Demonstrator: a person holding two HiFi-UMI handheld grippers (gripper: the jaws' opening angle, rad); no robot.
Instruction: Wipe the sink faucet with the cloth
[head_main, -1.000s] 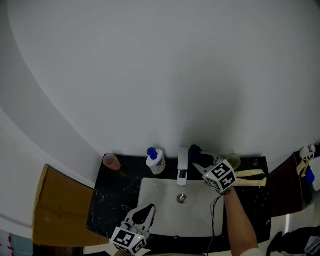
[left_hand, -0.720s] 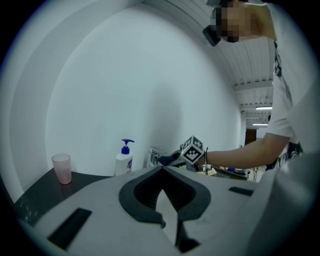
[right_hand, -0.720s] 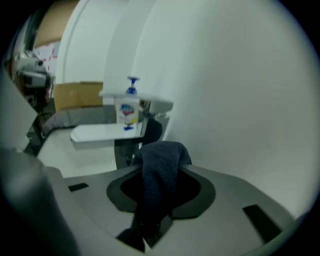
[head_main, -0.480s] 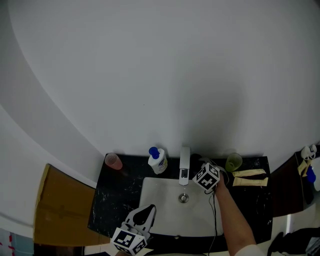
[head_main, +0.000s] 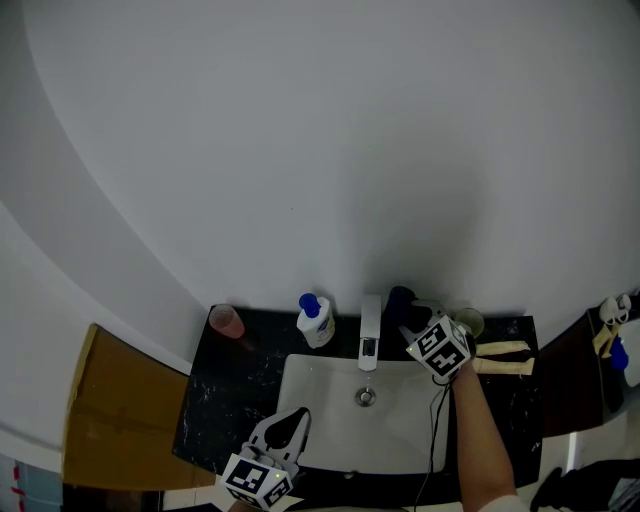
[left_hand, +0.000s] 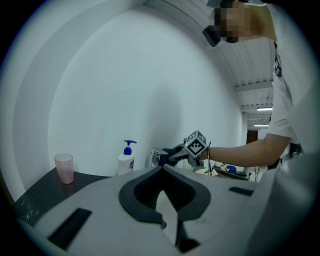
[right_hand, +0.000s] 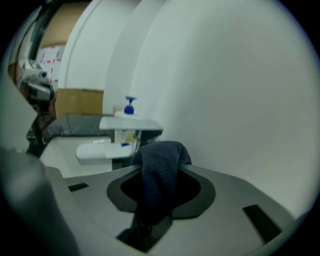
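Observation:
The chrome faucet (head_main: 369, 331) stands at the back of the white sink (head_main: 320, 425). My right gripper (head_main: 410, 320) is shut on a dark cloth (head_main: 400, 301), which it holds just right of the faucet, near the wall. In the right gripper view the cloth (right_hand: 160, 167) bulges out between the jaws, with the faucet (right_hand: 129, 126) and its spout (right_hand: 95, 151) just left of it. My left gripper (head_main: 296, 416) hangs shut and empty over the sink's front left edge. From the left gripper view, the faucet (left_hand: 156, 157) and cloth (left_hand: 171, 153) appear beyond the gripper's tip.
A soap pump bottle (head_main: 315, 322) and a pink cup (head_main: 226, 322) stand left of the faucet on the black counter (head_main: 232, 385). A green cup (head_main: 467, 322) and two pale tubes (head_main: 500, 348) lie at the right. A cardboard box (head_main: 110, 420) sits left of the counter.
The right gripper swung left with the cloth close in front of the faucet, then came back to the right and toward the wall. The left gripper has stayed still.

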